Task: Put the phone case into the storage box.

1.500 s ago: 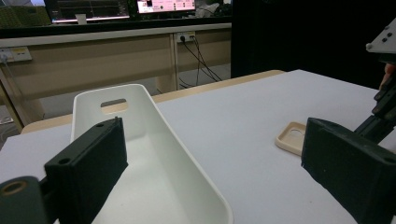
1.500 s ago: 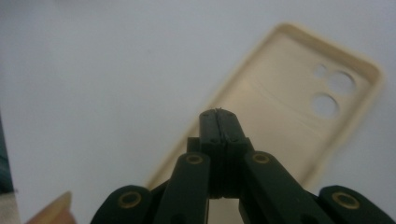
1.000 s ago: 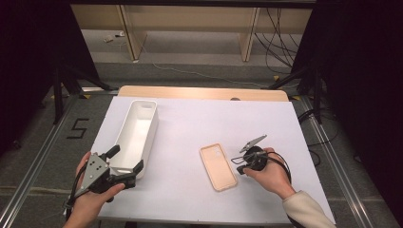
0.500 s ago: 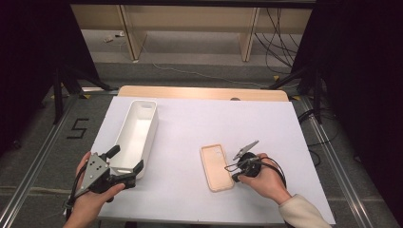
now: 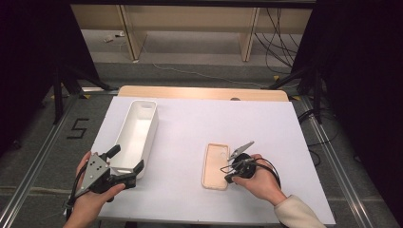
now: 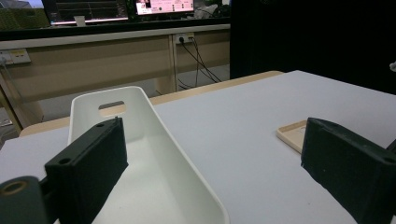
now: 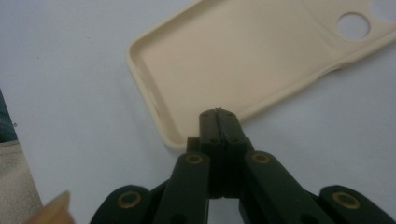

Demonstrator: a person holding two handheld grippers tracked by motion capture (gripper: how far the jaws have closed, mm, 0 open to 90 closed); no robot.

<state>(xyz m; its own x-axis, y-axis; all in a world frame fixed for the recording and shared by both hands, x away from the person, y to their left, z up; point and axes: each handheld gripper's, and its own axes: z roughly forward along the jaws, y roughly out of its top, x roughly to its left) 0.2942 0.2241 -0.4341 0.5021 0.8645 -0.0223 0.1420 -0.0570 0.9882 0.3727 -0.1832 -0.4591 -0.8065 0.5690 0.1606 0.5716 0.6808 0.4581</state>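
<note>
Right now the case (image 5: 216, 166) lies flat and open side up on the white counter (image 5: 190, 123), near the front edge, a bit right of the middle. The right claw (image 7: 219, 116) is closed with nothing in it, and its tip sits over the near edge of the case — whether it touches, I cannot tell.

To do this step well, I think the claw should open a little first, then slip one jaw inside the rim and one outside. The rim is thin and soft, so a slow pinch on the long side looks safest. Pushing with a shut tip may just slide the case away.

The bin (image 5: 135, 135) stands well apart at the left. The left claw (image 5: 126, 164) is wide open around the bin's near end, not squeezing it. Nothing lies between case and bin — the way is free.
</note>
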